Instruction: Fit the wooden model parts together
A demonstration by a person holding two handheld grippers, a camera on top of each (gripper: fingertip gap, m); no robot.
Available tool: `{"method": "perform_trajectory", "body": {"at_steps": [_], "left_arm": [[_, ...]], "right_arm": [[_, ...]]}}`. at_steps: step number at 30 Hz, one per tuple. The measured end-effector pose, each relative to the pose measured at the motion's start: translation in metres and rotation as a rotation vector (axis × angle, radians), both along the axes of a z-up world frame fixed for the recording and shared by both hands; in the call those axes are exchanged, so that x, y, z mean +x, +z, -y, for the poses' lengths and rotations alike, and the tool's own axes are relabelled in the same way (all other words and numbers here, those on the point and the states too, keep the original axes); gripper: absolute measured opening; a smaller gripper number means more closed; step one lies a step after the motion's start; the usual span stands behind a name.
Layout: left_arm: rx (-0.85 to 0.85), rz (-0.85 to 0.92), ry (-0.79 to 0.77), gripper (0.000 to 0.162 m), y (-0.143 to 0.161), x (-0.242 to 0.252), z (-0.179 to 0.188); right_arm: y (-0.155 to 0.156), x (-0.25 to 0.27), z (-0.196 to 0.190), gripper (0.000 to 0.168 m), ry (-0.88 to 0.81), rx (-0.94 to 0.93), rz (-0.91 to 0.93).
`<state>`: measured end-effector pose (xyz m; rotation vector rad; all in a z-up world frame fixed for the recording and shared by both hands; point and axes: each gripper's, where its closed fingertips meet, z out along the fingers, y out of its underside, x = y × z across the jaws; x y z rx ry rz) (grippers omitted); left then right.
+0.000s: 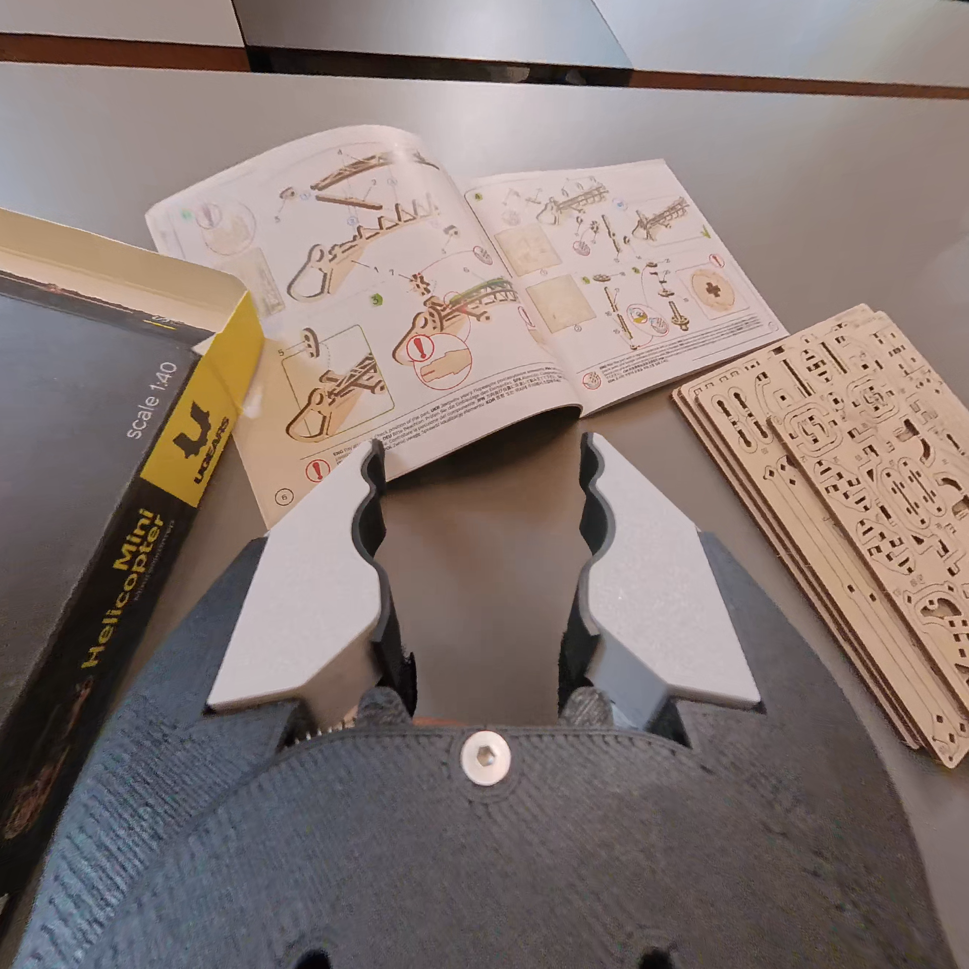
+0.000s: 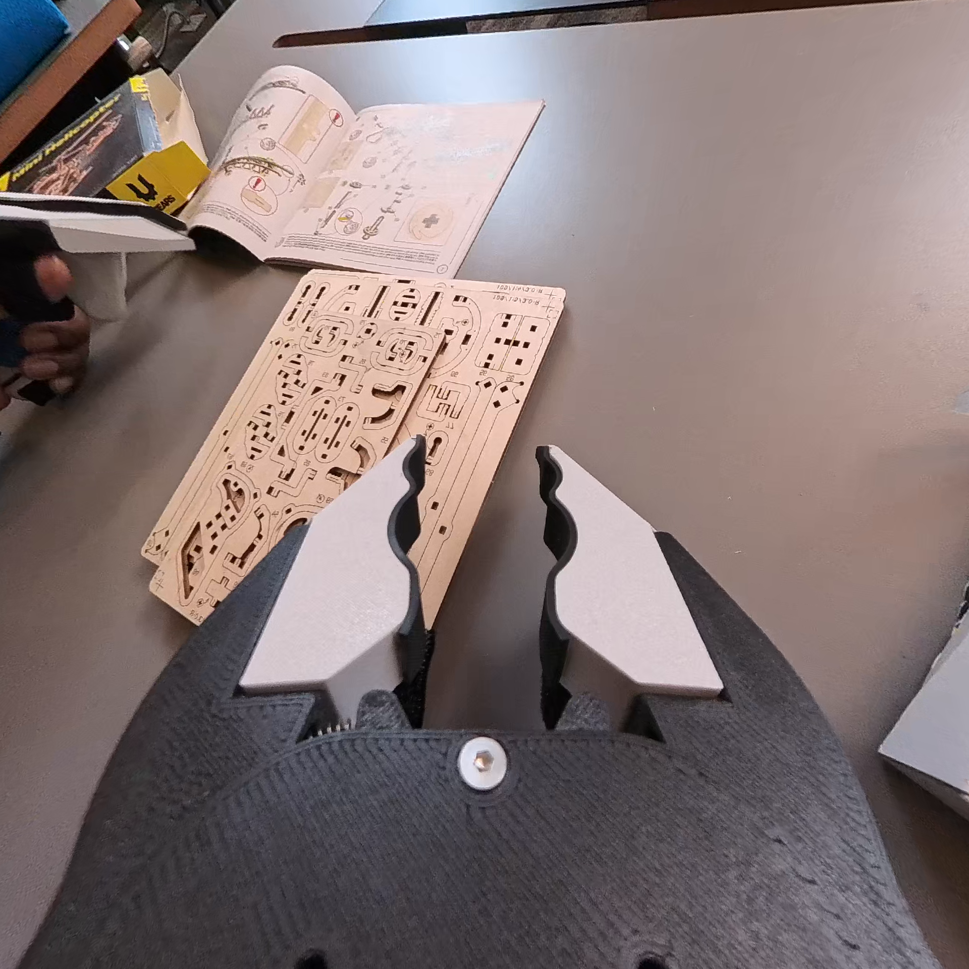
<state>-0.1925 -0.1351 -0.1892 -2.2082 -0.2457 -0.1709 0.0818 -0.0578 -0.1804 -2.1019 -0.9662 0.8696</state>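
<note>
A broad grey worktop (image 2: 734,262) fills both views, with plenty of bare surface to the right of everything laid out on it. At the far left sits the black and yellow kit box (image 1: 78,445), its end flap open, one corner just overlapping the left page of the open instruction booklet (image 1: 419,314), whose near edge lifts off the surface at the spine. Right of the booklet lies the stack of wooden model sheets (image 2: 367,419), flat and slightly fanned so their edges show in steps; a smaller sheet rests on top toward the left. The left tongs (image 1: 482,445) stand wide apart, holding nothing, tips just short of the booklet's near edge. The right tongs (image 2: 480,445) are spread too and empty, their left tip over the sheets' near right edge, their right tip over bare worktop. A person's hand (image 2: 47,335) grips the other tool at the left edge of the right wrist view.
</note>
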Motion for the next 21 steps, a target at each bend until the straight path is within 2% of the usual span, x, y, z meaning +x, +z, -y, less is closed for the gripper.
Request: {"method": "perform_trajectory", "body": {"at_steps": [8, 21], "left_arm": [[-0.038, -0.020, -0.049, 0.078, -0.005, 0.007, -0.002], [0.019, 0.011, -0.069, 0.077, 0.005, 0.016, -0.013]], "right_arm": [[0.000, 0.000, 0.000, 0.044, 0.002, -0.001, -0.002], [0.000, 0.000, 0.001, 0.044, 0.002, -0.004, -0.006]]}}
